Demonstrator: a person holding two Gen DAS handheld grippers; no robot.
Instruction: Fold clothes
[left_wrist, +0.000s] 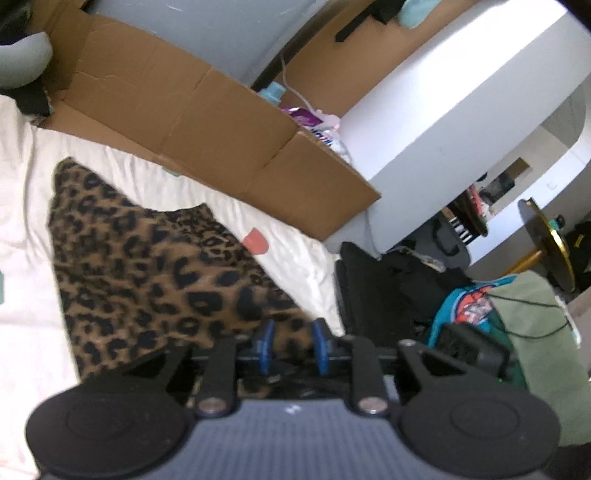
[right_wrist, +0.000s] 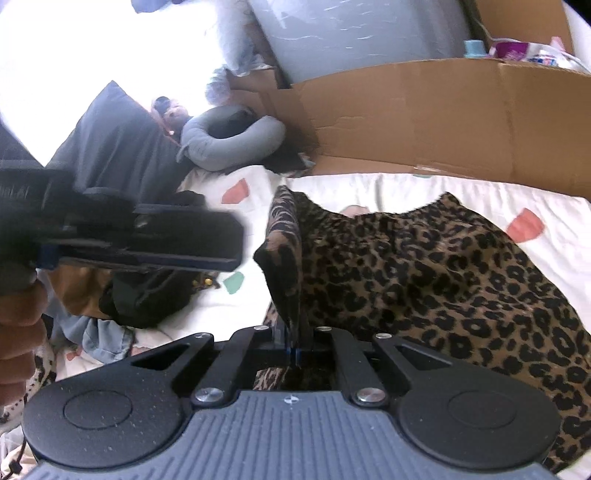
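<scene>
honestly, with my right gripper (right_wrist: 293, 345) pinching only a thin edge of the leopard-print garment (right_wrist: 424, 266) lying centre-frame on the bed (right_wrist: 388, 188) and my left gripper (left_wrist: 294, 345) part-spread around its other corner, the slack fabric could slip free mid-fold.

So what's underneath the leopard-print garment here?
The leopard-print garment lies on a white bedsheet printed with small coloured shapes. The sheet shows all around it; whatever sits directly beneath the cloth is covered. The right gripper pinches one raised edge.
</scene>
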